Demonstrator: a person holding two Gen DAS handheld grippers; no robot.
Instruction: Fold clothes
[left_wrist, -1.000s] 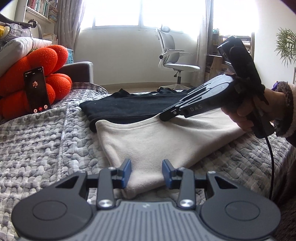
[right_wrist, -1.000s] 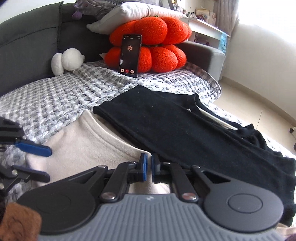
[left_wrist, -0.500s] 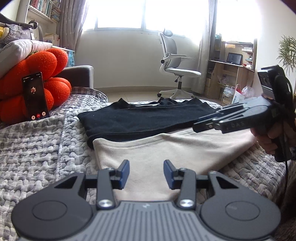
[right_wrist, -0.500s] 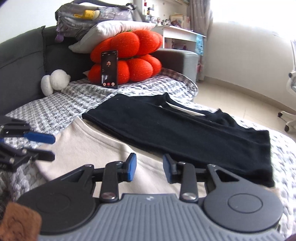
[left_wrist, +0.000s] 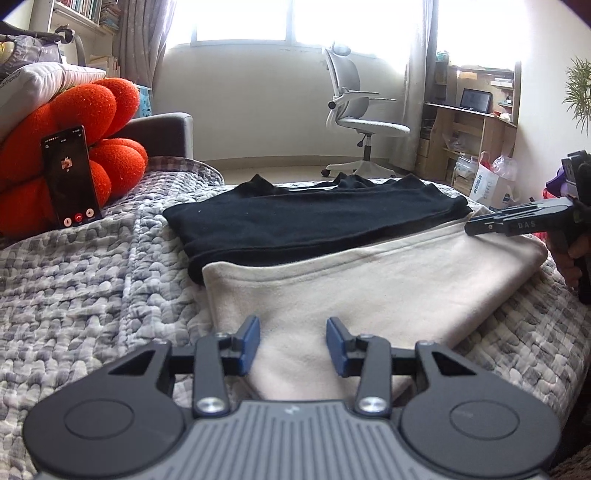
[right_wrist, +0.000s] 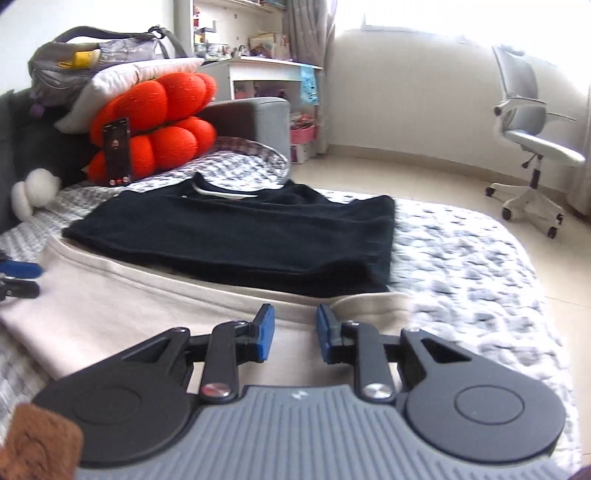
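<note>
The cream garment (left_wrist: 369, 280) lies flat on the quilted bed cover (left_wrist: 81, 280), spreading ahead of and under both tools. The left gripper (left_wrist: 292, 345) hovers over its near edge, jaws partly apart, nothing between them. The right gripper (right_wrist: 294, 334) sits over the opposite end, jaws closing, pads clear of cloth. Beyond the cream garment, overlapping its far edge, lies the folded black garment (right_wrist: 236, 236).
</note>
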